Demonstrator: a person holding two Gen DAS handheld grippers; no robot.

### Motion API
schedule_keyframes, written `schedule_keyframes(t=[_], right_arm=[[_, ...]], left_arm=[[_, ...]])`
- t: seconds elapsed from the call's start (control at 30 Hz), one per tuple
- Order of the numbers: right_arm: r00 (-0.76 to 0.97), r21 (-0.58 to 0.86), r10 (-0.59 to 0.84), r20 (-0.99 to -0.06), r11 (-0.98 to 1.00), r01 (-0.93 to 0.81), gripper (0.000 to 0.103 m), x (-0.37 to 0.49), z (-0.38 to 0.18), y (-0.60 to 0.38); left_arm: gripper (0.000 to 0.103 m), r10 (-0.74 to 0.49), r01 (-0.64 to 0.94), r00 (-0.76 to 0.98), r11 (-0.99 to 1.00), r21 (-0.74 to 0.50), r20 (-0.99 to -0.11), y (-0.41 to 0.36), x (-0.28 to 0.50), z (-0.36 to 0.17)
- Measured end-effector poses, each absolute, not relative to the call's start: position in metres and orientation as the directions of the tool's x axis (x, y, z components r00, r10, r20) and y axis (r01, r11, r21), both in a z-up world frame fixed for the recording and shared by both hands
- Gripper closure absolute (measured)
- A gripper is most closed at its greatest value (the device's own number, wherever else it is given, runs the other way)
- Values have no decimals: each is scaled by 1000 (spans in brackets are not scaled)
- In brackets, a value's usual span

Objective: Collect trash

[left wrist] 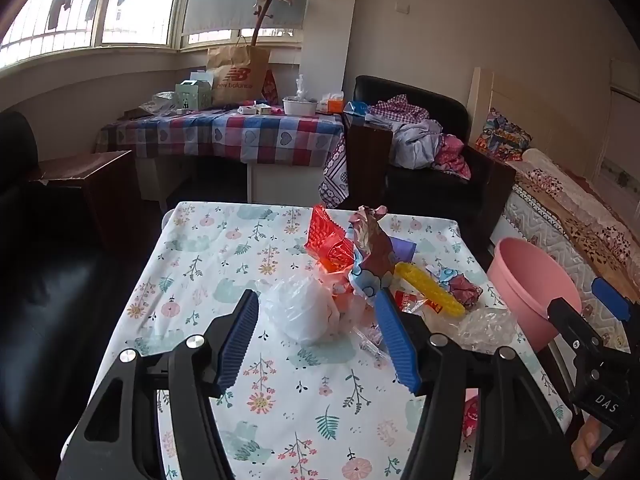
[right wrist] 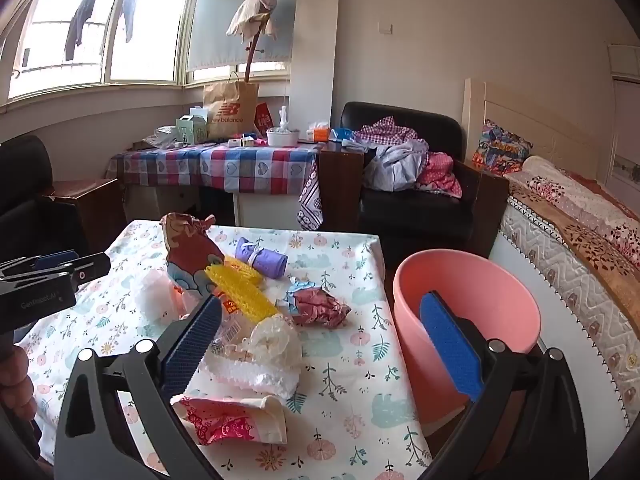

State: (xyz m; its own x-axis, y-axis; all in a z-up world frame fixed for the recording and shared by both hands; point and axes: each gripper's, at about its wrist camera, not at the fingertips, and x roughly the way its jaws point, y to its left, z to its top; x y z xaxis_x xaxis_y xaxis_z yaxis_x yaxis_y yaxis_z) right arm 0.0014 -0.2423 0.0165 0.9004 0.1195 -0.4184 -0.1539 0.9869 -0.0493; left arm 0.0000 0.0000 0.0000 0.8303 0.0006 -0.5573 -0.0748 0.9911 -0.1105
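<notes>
Trash lies on a table with a floral cloth (left wrist: 224,264): a white plastic bag (left wrist: 298,312), a red wrapper (left wrist: 326,240), a crumpled brown and blue wrapper (left wrist: 370,252) and a yellow ridged piece (left wrist: 430,290). My left gripper (left wrist: 318,320) hovers open just in front of the white bag, nothing between its blue pads. My right gripper (right wrist: 320,316) is open wide above the table's right edge. Below it lie clear crinkled plastic (right wrist: 272,344), a crumpled maroon wrapper (right wrist: 320,306), a purple roll (right wrist: 260,258) and a pink patterned wrapper (right wrist: 230,420). A pink bucket (right wrist: 492,280) stands beside the table.
A bed (right wrist: 580,248) runs along the right, close to the bucket. Behind the table stand a black armchair with clothes (right wrist: 404,172) and a checked-cloth table (right wrist: 216,168) with a paper bag. A dark sofa (left wrist: 40,280) fills the left. A person's fingers (right wrist: 16,384) show at the edge.
</notes>
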Motion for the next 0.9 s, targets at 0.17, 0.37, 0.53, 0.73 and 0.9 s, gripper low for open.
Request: schedule_keyframes(t=[0.17, 0.37, 0.53, 0.73, 0.9], right_arm=[[897, -44, 118, -427, 988, -151, 3, 3, 15, -244], [904, -42, 119, -410, 988, -149, 3, -1, 29, -249], [911, -38, 115, -395, 989, -141, 3, -4, 23, -248], [919, -37, 98, -382, 992, -121, 3, -3, 23, -250], [922, -37, 87, -377, 993, -108, 3, -3, 21, -252]], left_arm=[[43, 2, -77, 830, 991, -110, -557, 0, 0, 0], [43, 2, -76, 833, 991, -112, -553, 0, 0, 0], [43, 5, -78, 835, 991, -109, -550, -3, 3, 10], [43, 6, -76, 838, 991, -107, -546, -4, -2, 17], [43, 3, -70, 846, 992, -106, -533, -2, -4, 11]])
